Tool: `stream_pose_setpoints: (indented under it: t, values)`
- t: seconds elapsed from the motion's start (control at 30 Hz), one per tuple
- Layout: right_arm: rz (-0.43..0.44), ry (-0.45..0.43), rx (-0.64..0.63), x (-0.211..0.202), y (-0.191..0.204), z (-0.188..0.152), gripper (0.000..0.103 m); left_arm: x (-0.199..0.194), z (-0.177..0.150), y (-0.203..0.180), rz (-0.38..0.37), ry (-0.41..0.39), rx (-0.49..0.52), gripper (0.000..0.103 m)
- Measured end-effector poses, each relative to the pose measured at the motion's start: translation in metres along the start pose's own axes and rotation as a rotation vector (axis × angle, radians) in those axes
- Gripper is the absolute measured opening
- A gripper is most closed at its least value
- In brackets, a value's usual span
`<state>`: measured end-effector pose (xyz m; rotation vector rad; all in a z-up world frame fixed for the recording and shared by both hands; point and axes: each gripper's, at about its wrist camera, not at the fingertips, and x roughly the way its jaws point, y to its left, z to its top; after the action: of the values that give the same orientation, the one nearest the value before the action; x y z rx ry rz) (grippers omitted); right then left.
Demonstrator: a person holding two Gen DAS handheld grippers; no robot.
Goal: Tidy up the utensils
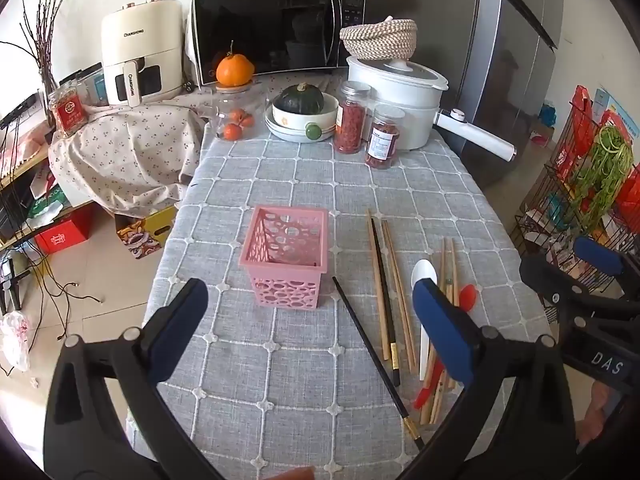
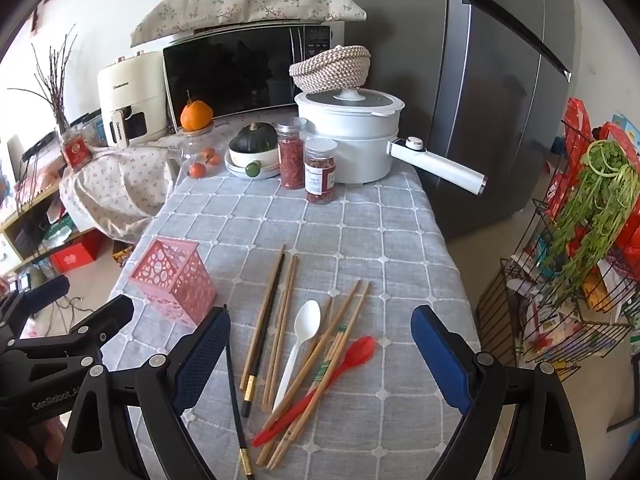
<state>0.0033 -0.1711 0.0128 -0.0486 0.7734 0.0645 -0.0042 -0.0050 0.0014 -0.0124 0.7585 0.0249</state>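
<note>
A pink perforated basket [image 1: 286, 254] [image 2: 175, 282] stands upright and empty on the grey checked tablecloth [image 1: 280, 360]. To its right lie several wooden chopsticks [image 2: 280, 312], two black chopsticks [image 1: 384, 296] [image 2: 236, 396], a white plastic spoon [image 2: 302, 344] [image 1: 424, 320] and a red plastic spoon [image 2: 344, 364]. My left gripper [image 1: 310, 316] hovers open above the near table edge, just in front of the basket. My right gripper [image 2: 320, 344] is open too, hanging over the pile of utensils with nothing held. Each gripper shows at the edge of the other's view.
At the far end stand a white pot with a long handle [image 2: 352, 140], two red-filled jars [image 2: 306, 168], a bowl with a green squash [image 2: 254, 148], a microwave [image 1: 276, 28] and an air fryer [image 1: 140, 52]. A fridge [image 2: 500, 80] and a wire rack [image 2: 568, 280] flank the right side.
</note>
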Motion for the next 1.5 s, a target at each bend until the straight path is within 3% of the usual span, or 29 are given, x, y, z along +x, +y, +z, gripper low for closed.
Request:
stream_pose_setpoints:
  t: [0.17,0.23,0.37,1.5]
  values:
    - [-0.005,-0.005,0.002,0.0,0.0,-0.001,0.093,-0.014,-0.012,-0.016,0.016,-0.023,0.019,0.102]
    - [0.001,0.003,0.005,0.002,0.0,-0.001,0.093,0.008,0.0,0.006,-0.03,0.058,-0.038,0.102]
    - [0.005,0.004,0.007,0.003,0.002,-0.003,0.093,0.01,-0.001,0.006,-0.03,0.066,-0.038,0.102]
    - [0.017,0.012,0.02,0.005,0.0,-0.004,0.093,0.014,-0.007,0.0,-0.046,0.085,-0.025,0.102]
